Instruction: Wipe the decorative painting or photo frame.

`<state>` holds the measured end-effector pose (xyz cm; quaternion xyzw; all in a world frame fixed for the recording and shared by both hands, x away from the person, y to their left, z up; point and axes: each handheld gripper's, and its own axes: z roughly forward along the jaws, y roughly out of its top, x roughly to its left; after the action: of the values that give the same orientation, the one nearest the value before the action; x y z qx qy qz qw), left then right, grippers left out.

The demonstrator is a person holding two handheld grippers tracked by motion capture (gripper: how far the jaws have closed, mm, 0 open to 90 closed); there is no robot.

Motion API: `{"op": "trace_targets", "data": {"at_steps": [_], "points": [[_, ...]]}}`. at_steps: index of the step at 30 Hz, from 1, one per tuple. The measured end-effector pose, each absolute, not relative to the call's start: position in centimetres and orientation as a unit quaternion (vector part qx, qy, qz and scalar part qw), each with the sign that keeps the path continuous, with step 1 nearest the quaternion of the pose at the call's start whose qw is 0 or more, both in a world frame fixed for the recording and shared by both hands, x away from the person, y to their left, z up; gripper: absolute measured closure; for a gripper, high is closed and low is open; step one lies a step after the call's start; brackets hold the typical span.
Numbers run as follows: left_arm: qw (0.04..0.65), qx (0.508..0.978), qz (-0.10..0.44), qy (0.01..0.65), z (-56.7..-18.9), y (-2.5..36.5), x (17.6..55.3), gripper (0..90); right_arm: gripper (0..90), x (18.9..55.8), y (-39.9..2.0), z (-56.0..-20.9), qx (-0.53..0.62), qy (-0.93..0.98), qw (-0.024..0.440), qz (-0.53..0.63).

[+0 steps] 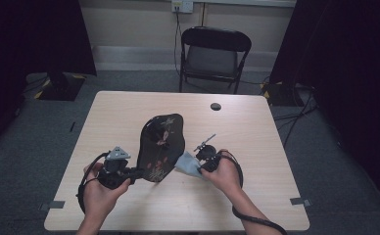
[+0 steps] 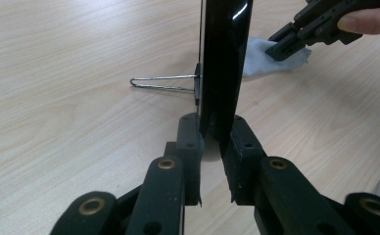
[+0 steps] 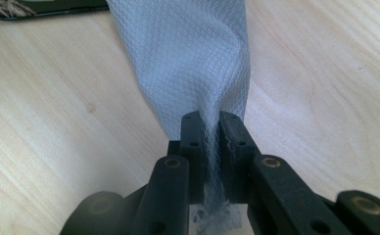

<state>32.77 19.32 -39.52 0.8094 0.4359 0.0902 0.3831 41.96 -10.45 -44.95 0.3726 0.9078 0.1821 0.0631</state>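
Black oval mirror point(image 1: 161, 147) mid-table, stood on edge, lower rim pinched by left gripper point(image 2: 211, 142). Probably stiff, glossy, slippery and breakable; best gripped at the rim. Grey cloth point(image 3: 193, 58) just right of the mirror, soft and light, pinched in right gripper point(image 3: 211, 142). Wire stand point(image 2: 163, 83) behind the mirror. Folding chair point(image 1: 213, 56) well beyond, clear of the work.

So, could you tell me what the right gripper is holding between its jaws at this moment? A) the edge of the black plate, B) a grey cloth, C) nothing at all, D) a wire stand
B: in the right gripper view the right gripper has its jaws shut on a grey cloth with a fine grid weave, while the black plate is clamped by the left gripper.
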Motion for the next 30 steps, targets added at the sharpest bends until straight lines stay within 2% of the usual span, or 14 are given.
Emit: {"op": "trace_targets", "data": {"at_steps": [8, 16, 20, 24, 30], "points": [[0.381, 0.808, 0.092, 0.441, -39.5, 19.5, 32.7, 76.5, 82.1, 41.9, -11.0, -45.0, 0.378, 0.905, 0.071, 0.182], [0.377, 0.808, 0.092, 0.443, -39.6, 20.3, 32.5, 56.5, 82.0, 42.1, -11.9, -45.0, 0.392, 0.898, 0.082, 0.182], [0.381, 0.807, 0.093, 0.442, -39.6, 20.7, 32.5, 43.8, 81.9, 42.2, -12.6, -44.9, 0.401, 0.893, 0.093, 0.182], [0.378, 0.809, 0.093, 0.440, -39.6, 21.2, 32.4, 37.0, 81.8, 42.3, -13.7, -44.9, 0.416, 0.885, 0.100, 0.183], [0.373, 0.810, 0.094, 0.442, -39.8, 21.7, 32.2, 33.3, 81.3, 42.5, -15.6, -45.1, 0.436, 0.875, 0.106, 0.184]]}}
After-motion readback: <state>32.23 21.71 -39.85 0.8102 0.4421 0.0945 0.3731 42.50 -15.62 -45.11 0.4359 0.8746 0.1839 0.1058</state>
